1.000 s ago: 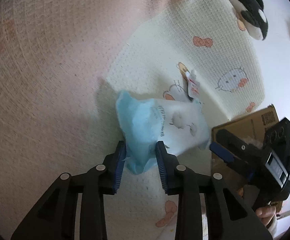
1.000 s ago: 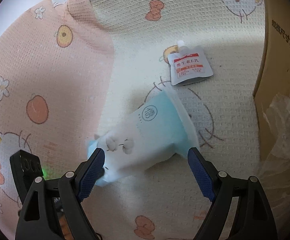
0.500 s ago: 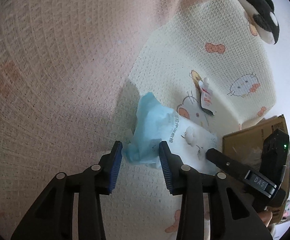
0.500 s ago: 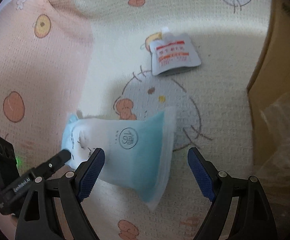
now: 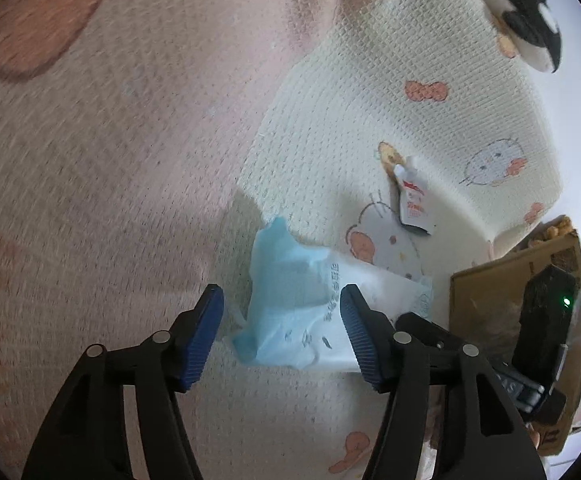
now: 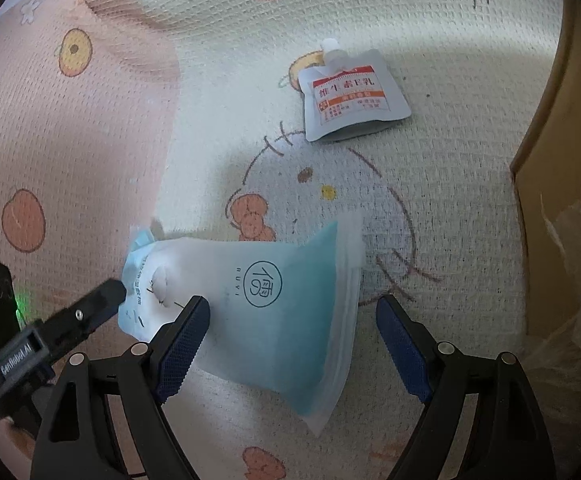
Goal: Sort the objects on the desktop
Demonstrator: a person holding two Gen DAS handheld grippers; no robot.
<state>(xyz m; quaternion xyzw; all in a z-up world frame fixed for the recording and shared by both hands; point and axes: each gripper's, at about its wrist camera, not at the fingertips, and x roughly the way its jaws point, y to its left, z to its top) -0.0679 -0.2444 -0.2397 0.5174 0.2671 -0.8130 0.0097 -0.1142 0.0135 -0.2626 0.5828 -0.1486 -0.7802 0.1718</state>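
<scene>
Between both open pairs of fingers, the blue-and-white pouch (image 6: 274, 304) lies flat on the patterned surface (image 6: 430, 184), long axis left-right, its crumpled end nearest the left gripper (image 5: 282, 316), neither gripping.

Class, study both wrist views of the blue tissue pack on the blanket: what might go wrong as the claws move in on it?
1. The blue tissue pack is soft and crumpled at the left claw end; a pinch there may catch only loose wrapper and slip.
2. The right claw is open over the pack's other end; closing low could snag the waffle blanket.
3. The cardboard box stands close by, so a swing that way might clip its wall.
</scene>
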